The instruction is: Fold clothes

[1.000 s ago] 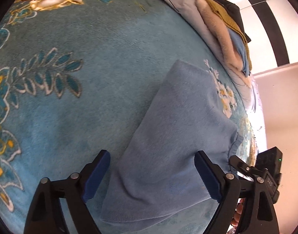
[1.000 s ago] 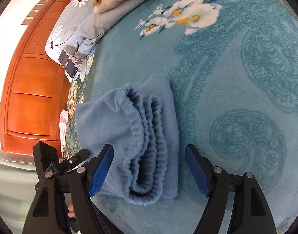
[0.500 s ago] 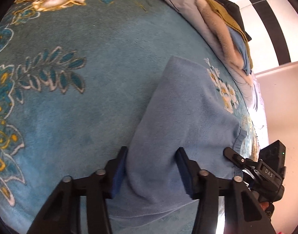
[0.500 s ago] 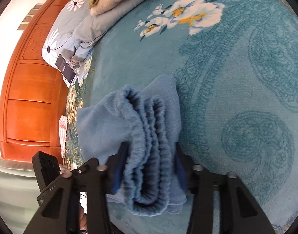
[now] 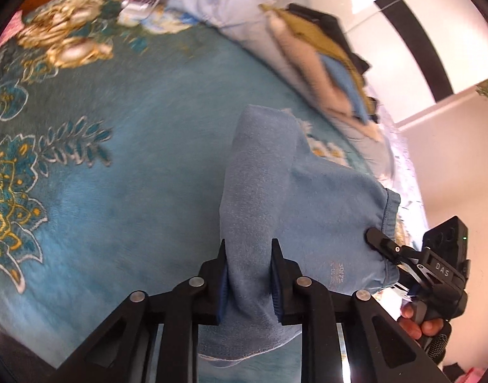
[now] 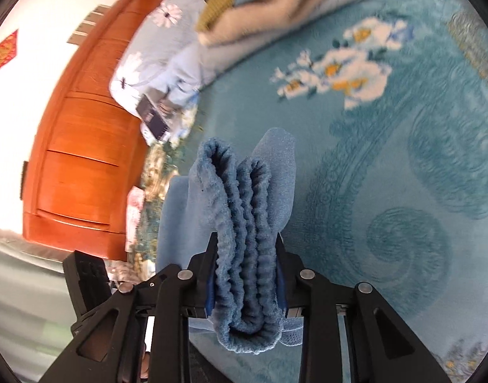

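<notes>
Left wrist view: the folded blue garment point(image 5: 276, 191) hangs pinched between the nearly closed fingers of the left gripper point(image 5: 248, 274), above the teal floral blanket point(image 5: 116, 175). The right gripper point(image 6: 247, 274) is clamped on the garment's bunched elastic waistband point(image 6: 240, 210). A stack of folded clothes point(image 5: 333, 63) lies on a pale floral quilt point(image 6: 161, 63) beyond. A phone point(image 6: 153, 118) rests beside an orange wooden headboard point(image 6: 84, 146).

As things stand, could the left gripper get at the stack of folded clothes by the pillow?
Probably not yet: the left gripper is shut on the blue garment, so it isn't free. The stack of folded clothes lies farther across the bed, with open blanket between.
</notes>
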